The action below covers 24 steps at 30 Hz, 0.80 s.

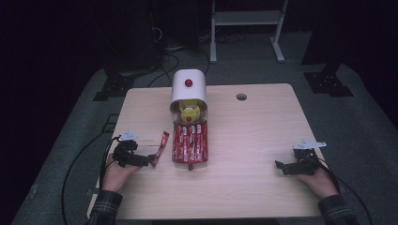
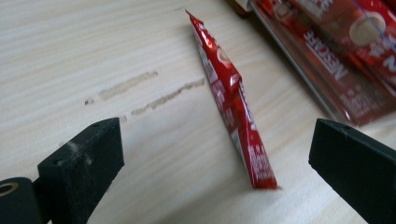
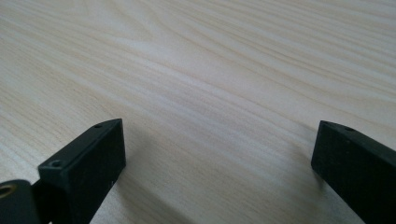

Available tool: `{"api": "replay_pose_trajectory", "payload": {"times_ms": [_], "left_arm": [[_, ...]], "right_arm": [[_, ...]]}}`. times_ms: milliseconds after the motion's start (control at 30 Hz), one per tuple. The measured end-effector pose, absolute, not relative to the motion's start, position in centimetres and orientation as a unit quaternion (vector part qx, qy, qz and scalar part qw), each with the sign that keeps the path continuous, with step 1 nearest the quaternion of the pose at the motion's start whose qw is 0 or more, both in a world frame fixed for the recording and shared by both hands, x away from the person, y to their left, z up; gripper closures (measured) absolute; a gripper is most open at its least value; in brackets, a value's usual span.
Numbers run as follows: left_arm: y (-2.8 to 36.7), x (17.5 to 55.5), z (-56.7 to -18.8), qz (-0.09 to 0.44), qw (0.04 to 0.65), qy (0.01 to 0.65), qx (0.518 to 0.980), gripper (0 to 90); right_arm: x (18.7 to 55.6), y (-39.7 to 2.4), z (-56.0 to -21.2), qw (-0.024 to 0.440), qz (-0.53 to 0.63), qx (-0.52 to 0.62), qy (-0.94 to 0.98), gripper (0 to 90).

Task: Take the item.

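A single red coffee sachet [image 1: 162, 144] lies loose on the wooden table [image 1: 253, 131], just left of a clear tray. My left gripper [image 1: 151, 161] rests at the sachet's near end with its jaws wide open. In the left gripper view the sachet [image 2: 233, 107] stands on its edge in the gap of the left gripper [image 2: 215, 154], touching neither jaw. The tray [image 1: 190, 143] holds several red sachets in a row below a white domed dispenser [image 1: 188, 86] with a red knob. My right gripper [image 1: 280, 167] rests open near the table's right front, and in its own view the right gripper [image 3: 219, 149] has bare wood between its jaws.
A yellow item [image 1: 189, 111] sits at the dispenser's mouth. A round hole [image 1: 241, 97] is in the tabletop at the back right. Behind the table stand a white frame [image 1: 246, 18] and black stand feet [image 1: 328, 82]. Cables trail off the left edge.
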<state>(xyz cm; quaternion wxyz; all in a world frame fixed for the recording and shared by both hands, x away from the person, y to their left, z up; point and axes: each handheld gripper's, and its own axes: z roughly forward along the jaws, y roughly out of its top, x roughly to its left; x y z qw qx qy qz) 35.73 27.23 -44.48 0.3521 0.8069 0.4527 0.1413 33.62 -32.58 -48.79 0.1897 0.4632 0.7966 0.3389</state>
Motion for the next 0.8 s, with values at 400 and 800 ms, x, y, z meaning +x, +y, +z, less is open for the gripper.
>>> {"api": "replay_pose_trajectory", "payload": {"times_ms": [400,800], "left_arm": [[28.4,32.8,-46.1,0.148,0.33,0.445,0.819,0.0],[30.0,30.6,-47.5,0.159,0.314,0.451,0.82,0.0]], "right_arm": [[33.7,-32.5,-48.8,0.19,0.339,0.462,0.797,2.1],[33.7,-32.5,-48.8,0.189,0.339,0.462,0.797,2.1]]}}
